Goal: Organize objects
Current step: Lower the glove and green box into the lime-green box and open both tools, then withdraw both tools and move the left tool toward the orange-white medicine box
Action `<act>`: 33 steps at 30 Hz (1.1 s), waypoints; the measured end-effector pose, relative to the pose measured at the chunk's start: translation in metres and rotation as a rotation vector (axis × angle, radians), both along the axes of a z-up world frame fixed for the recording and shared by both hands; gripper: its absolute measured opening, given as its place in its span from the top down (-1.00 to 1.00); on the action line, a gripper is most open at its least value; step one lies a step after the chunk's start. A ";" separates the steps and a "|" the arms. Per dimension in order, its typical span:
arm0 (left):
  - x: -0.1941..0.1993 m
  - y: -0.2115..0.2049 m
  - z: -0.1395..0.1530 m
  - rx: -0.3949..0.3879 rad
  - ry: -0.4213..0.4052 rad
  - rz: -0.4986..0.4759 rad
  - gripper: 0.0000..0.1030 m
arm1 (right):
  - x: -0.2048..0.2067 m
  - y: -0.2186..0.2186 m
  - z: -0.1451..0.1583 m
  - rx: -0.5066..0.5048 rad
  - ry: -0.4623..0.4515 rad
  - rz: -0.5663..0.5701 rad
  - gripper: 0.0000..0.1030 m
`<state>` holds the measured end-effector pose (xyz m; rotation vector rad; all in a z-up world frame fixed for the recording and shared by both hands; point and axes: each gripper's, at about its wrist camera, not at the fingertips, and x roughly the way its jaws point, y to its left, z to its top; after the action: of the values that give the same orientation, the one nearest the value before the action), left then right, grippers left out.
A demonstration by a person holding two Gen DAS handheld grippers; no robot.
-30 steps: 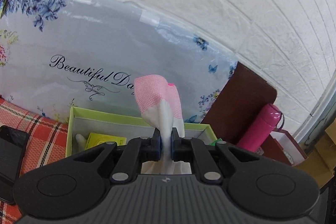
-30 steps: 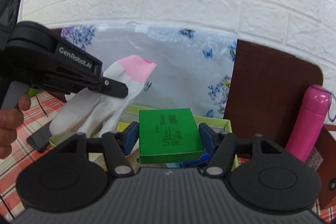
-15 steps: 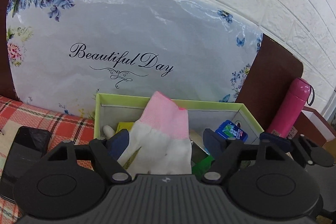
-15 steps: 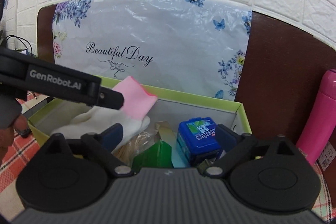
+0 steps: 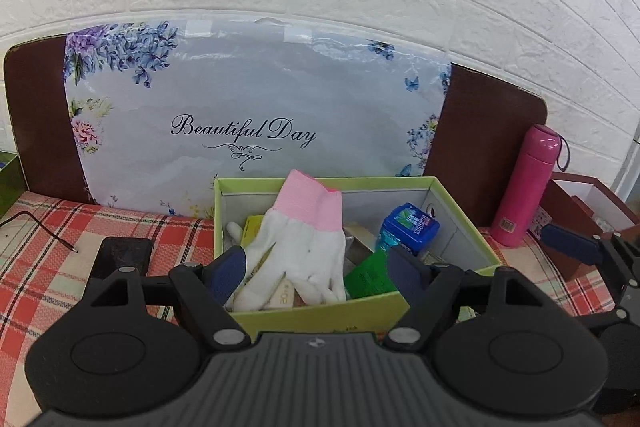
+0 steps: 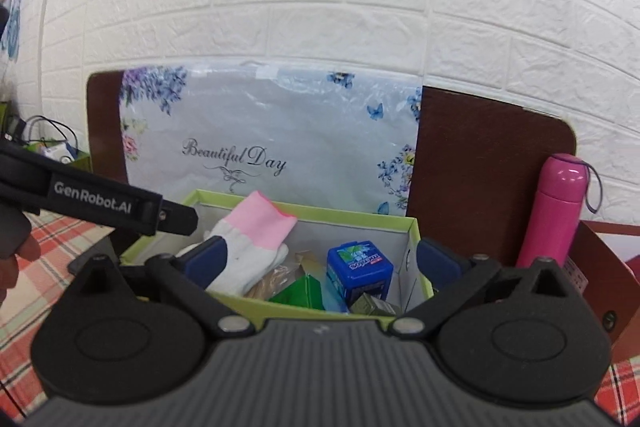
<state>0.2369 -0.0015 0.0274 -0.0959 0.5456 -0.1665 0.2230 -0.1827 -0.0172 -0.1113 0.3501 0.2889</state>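
Observation:
A light green open box (image 5: pixel 360 309) (image 6: pixel 412 227) stands on the plaid cloth. In it lie a white glove with a pink cuff (image 5: pixel 300 239) (image 6: pixel 252 247), a green packet (image 5: pixel 370 277) (image 6: pixel 300 293), a blue mint tin (image 5: pixel 412 227) (image 6: pixel 360 269) and several other small items. My left gripper (image 5: pixel 318 275) is open and empty, just in front of the box. My right gripper (image 6: pixel 322 261) is open and empty at the box's near edge. The right gripper also shows at the right edge of the left wrist view (image 5: pixel 576 251).
A floral "Beautiful Day" board (image 5: pixel 248 119) leans on the white brick wall behind the box. A pink bottle (image 5: pixel 526 183) (image 6: pixel 556 211) and a dark red box (image 5: pixel 580 223) stand to the right. A black phone (image 5: pixel 120 257) lies to the left.
My left gripper opened and let the glove drop into the box. My right gripper released the green packet into the box. Both grippers pulled back from the box.

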 end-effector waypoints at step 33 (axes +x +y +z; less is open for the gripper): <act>-0.099 -0.025 -0.111 0.062 0.155 -0.061 -0.57 | -0.174 -0.043 -0.093 0.066 0.224 -0.103 -0.98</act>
<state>0.1375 -0.0266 -0.0832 -0.0316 0.7082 -0.2029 0.0494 -0.2258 -0.1098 0.0050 0.5662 0.2110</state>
